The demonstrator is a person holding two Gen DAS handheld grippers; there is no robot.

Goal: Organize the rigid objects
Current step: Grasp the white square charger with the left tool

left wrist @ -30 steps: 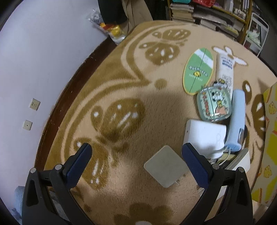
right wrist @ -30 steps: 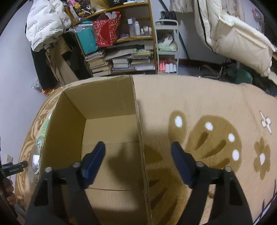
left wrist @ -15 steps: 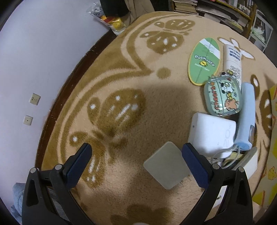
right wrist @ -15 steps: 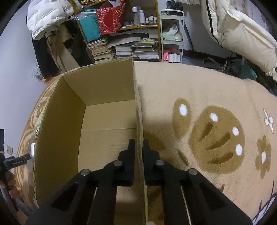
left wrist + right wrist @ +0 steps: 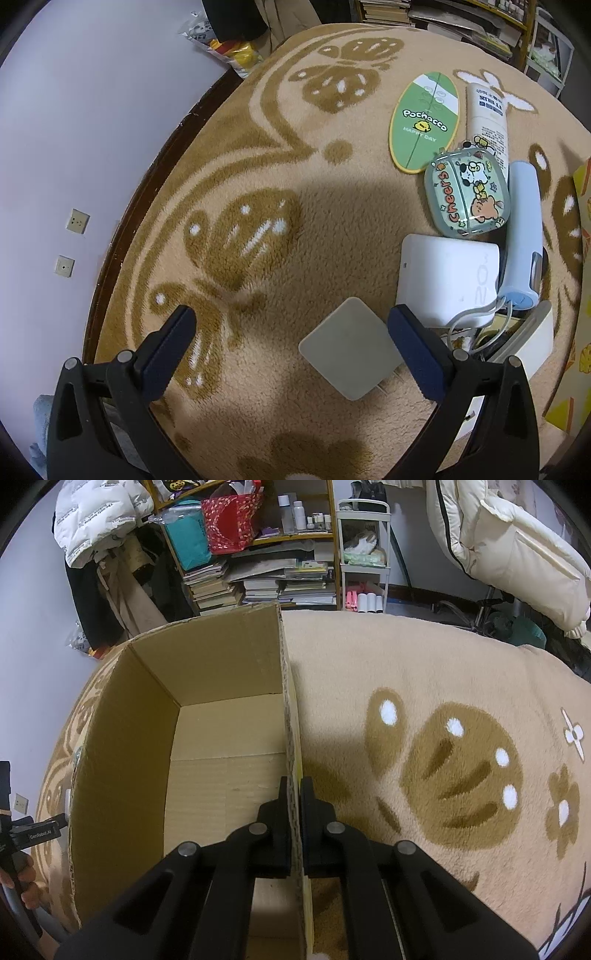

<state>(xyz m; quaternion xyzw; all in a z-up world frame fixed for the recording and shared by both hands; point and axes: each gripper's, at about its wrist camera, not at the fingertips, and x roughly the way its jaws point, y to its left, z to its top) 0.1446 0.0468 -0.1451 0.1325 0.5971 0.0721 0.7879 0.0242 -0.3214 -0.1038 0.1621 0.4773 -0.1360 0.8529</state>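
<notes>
The right claw pinches the cardboard box wall, steadying it. The left claw hangs wide over the square charger; next, probably, close on it.

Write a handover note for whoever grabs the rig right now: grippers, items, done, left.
Right gripper: jaws shut on the right wall of the cardboard box, steadying it. The box is open and looks empty inside.
Left gripper: jaws open, holding nothing, hovering over the small square white adapter on the rug.
Still out on the rug: white power brick with cable, light blue cylinder, cartoon case, green oval card, white tube.
Done: box gripped; nothing packed yet.
Left: pick up each item, adapter likely first, and place it in the box.
</notes>
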